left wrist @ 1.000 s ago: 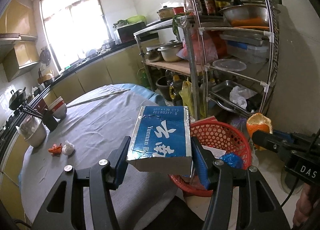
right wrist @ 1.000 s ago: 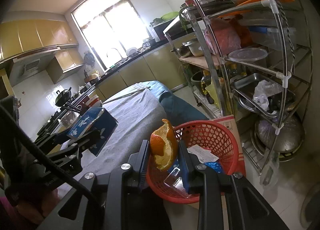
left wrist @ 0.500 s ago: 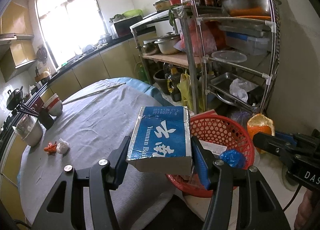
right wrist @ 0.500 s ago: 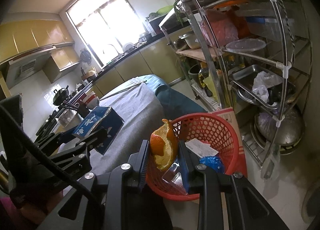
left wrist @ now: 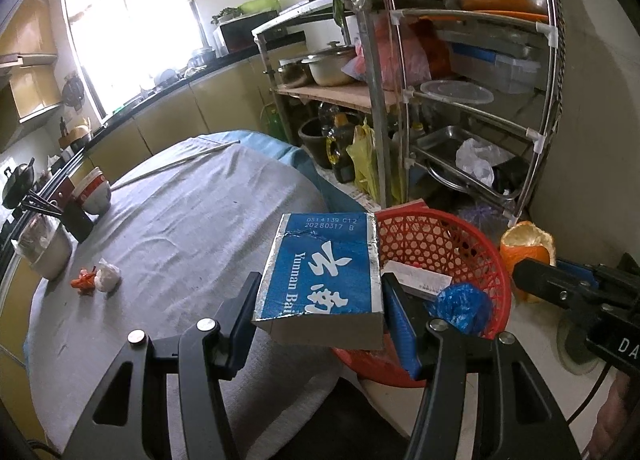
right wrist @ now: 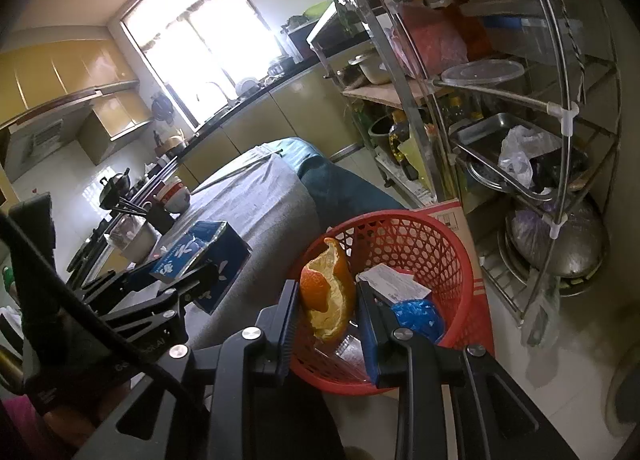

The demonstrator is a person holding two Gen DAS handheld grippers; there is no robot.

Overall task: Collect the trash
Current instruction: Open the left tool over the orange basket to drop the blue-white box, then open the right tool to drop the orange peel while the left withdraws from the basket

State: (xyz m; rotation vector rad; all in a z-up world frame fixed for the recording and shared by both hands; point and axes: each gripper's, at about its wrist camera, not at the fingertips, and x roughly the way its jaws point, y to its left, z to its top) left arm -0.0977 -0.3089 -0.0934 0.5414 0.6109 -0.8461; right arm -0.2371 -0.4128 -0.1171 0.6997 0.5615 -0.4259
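Downward-tilted, the left tongs (left wrist: 320, 300) clamped a blue box (left wrist: 324, 268) beside the red basket (left wrist: 440, 244); the right tongs (right wrist: 326, 300) pinched orange peel (right wrist: 328, 292) above it.

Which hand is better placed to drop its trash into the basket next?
Right, probably. Its gripper holds the peel directly over the basket; the left gripper's box sits mostly beside the rim, over the table edge.

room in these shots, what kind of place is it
Most likely a lived-in home kitchen. A metal rack holds pots, pans and oil bottles, a dark counter over yellow cabinets runs under the window, and a cloth-covered table carries bowls and chopsticks.
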